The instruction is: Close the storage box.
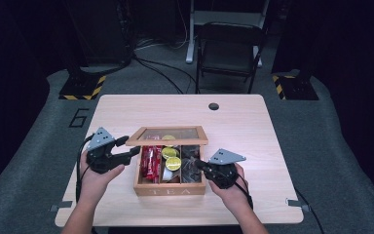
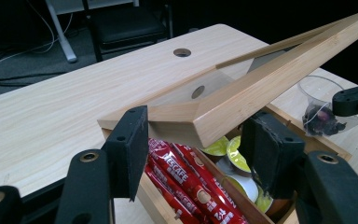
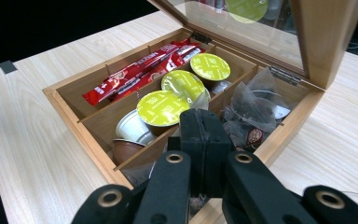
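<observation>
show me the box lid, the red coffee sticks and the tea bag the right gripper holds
box lid [image 2: 242,100], left gripper view, front rail
red coffee sticks [image 3: 135,72], right gripper view, middle of packets
tea bag [image 2: 321,116], left gripper view, dark filling

Both grippers, left gripper [image 1: 126,146] and right gripper [image 1: 198,165], are black with round screws, grey three-cornered plates and black cables.

Black folding chair [image 1: 229,51] behind table [image 1: 253,122].

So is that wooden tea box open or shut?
Open: the lid is raised, with the left gripper at its corner, over the box.
</observation>
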Demonstrator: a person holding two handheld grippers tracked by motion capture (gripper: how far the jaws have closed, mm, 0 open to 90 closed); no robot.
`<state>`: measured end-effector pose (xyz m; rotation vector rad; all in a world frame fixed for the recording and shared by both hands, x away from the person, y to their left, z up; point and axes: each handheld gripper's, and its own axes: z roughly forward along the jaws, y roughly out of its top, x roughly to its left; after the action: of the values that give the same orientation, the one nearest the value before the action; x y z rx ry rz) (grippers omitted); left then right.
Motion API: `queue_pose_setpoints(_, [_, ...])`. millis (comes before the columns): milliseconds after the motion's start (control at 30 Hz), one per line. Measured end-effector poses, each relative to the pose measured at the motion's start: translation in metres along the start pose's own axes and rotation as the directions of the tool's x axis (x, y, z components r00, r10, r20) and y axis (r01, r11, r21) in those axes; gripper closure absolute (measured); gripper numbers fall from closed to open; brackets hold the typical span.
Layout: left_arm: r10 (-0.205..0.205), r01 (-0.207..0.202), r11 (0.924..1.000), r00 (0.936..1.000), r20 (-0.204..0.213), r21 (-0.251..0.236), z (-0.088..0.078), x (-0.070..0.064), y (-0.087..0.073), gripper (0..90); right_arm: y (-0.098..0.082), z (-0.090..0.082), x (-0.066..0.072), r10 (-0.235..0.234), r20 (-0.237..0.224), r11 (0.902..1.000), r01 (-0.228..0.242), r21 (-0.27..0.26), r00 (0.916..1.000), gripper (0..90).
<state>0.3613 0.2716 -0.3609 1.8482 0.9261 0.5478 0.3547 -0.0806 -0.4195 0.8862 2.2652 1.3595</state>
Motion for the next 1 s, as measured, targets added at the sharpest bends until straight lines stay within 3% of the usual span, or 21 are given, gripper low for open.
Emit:
queue_pose_setpoints(633, [0.003,-0.003,1.0000,1.0000,0.002,0.000,0.000,0.001,0.000,42.4,-0.001,-0.011,-0.011,0.025,0.031,0.9997,-0.025,-0.007,0.9992,90.0])
queue_pose_setpoints(1000, [0.005,-0.005,1.0000,1.0000,0.005,0.003,0.000,0.001,0.000,42.4,-0.003,-0.022,-0.023,0.057,0.071,0.9983,-0.055,-0.021,0.9959,90.0])
